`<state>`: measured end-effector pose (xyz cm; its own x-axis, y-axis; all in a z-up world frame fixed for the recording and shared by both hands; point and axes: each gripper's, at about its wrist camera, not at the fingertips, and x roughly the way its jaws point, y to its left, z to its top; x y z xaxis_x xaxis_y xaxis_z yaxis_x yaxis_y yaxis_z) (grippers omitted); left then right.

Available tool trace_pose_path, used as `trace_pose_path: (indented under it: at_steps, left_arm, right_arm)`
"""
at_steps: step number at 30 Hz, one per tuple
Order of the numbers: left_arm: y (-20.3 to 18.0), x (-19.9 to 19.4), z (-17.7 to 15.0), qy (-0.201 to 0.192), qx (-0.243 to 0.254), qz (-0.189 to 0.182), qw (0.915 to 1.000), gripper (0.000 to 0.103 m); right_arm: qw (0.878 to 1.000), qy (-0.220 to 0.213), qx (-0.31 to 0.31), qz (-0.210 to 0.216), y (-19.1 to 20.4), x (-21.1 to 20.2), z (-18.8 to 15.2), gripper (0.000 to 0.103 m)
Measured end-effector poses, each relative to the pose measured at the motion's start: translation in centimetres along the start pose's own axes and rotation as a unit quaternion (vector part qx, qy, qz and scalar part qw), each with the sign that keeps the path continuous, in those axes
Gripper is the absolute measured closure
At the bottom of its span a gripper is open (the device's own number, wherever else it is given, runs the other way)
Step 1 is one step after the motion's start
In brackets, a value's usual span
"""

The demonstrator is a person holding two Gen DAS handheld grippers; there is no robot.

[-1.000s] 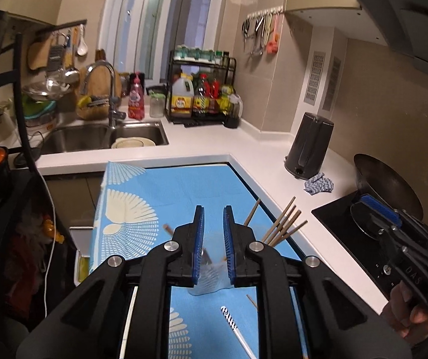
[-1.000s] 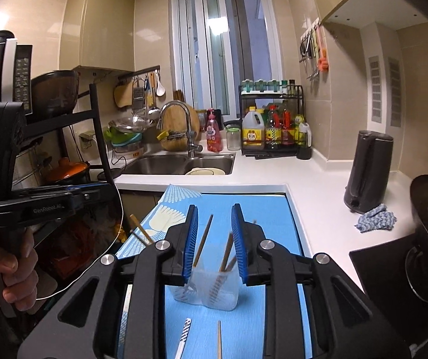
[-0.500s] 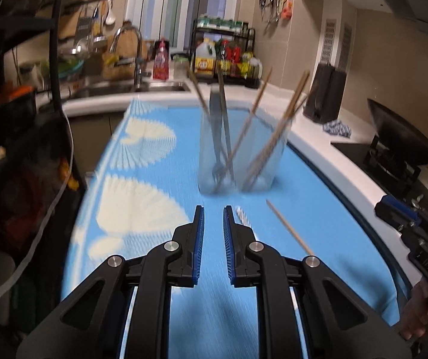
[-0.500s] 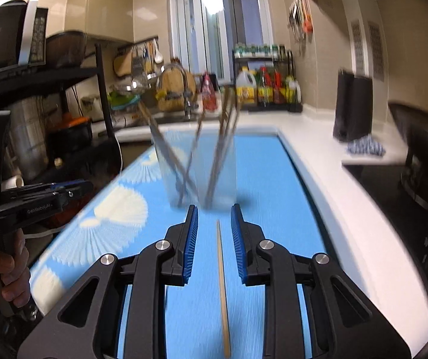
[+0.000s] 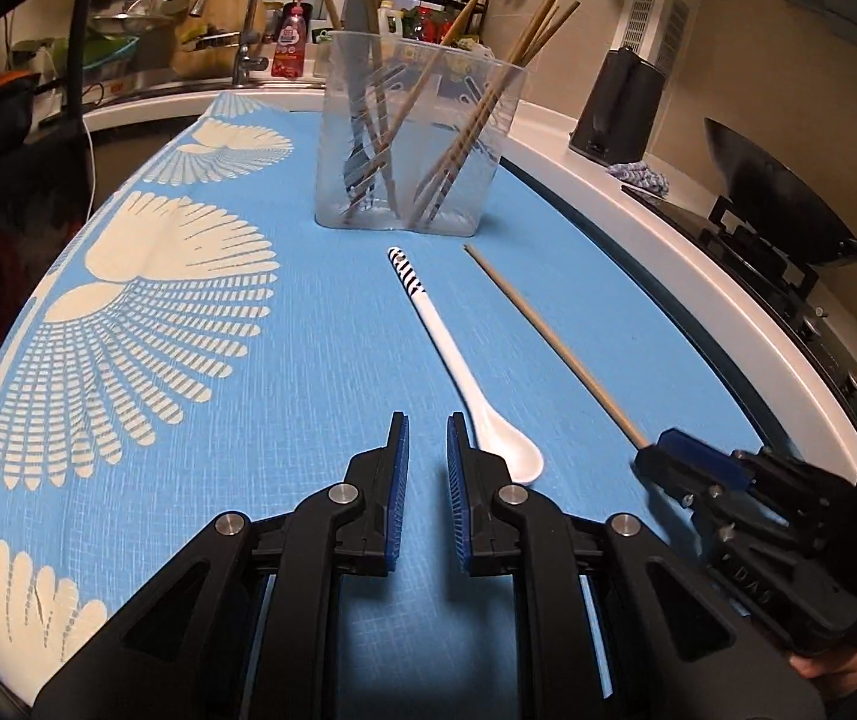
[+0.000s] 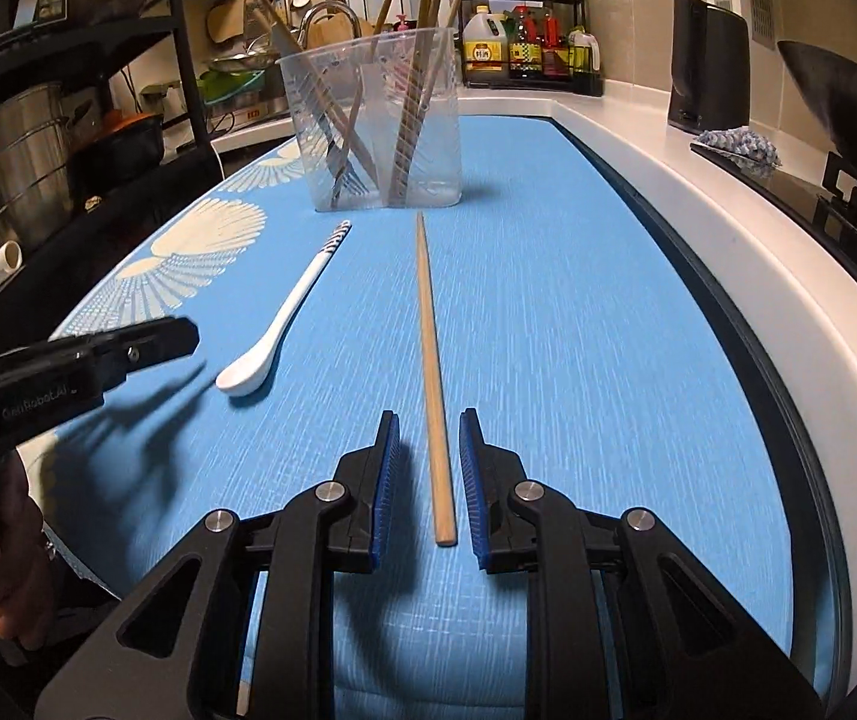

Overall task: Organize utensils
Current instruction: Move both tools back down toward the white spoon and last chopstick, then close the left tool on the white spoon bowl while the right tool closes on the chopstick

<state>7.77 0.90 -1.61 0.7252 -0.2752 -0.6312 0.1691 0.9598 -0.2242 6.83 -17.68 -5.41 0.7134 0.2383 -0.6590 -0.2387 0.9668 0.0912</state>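
Straddling the near end of the chopstick (image 6: pixel 432 360) with right gripper (image 6: pixel 428 420) fingers narrowly parted, nothing gripped. Lying flat on the blue tabletop (image 6: pixel 548 330): pale wood, thin, probably light, stiff, prone to rolling. Pointing toward the clear holder (image 6: pixel 374 120) beyond.

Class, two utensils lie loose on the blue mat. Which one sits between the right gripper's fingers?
The wooden chopstick: its near end lies between the open right gripper. The white spoon lies off to its left.

Left gripper (image 6: pixel 185 336) body reads "GenRobot.AI" — right gripper (image 5: pixel 650 459): "DAS".
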Motion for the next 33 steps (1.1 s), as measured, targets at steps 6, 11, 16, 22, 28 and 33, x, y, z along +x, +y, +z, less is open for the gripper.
trace_pose_path:
  at_steps: [6,11,16,22,28,33]
  left_arm:
    - [-0.6,0.9,0.1,0.013,-0.034,-0.034,0.9988,0.075]
    - [-1.5,2.2,-0.2,0.031,-0.030,-0.025,0.9987,0.072]
    - [-2.4,2.6,-0.7,0.033,-0.022,0.012,0.9992,0.072]
    - [-3.1,2.5,-0.8,0.030,-0.004,0.047,0.9984,0.075]
    - [-3.0,2.2,-0.7,0.030,-0.014,0.033,0.9989,0.077]
    - [-2.9,2.5,-0.7,0.032,-0.020,0.015,0.9992,0.076]
  right_arm:
    - [1.000,-0.002,-0.001,-0.003,-0.2,-0.1,-0.1,0.083]
    - [1.000,0.001,0.002,-0.001,-0.5,-0.1,0.0,0.085]
    - [1.000,0.003,0.010,0.000,-0.9,-0.2,0.0,0.090]
    - [1.000,0.004,0.009,0.004,-0.7,-0.1,-0.1,0.091]
    - [1.000,0.006,0.007,0.006,-0.5,-0.1,0.0,0.091]
    - [1.000,0.009,0.004,0.004,-0.4,-0.2,0.0,0.091]
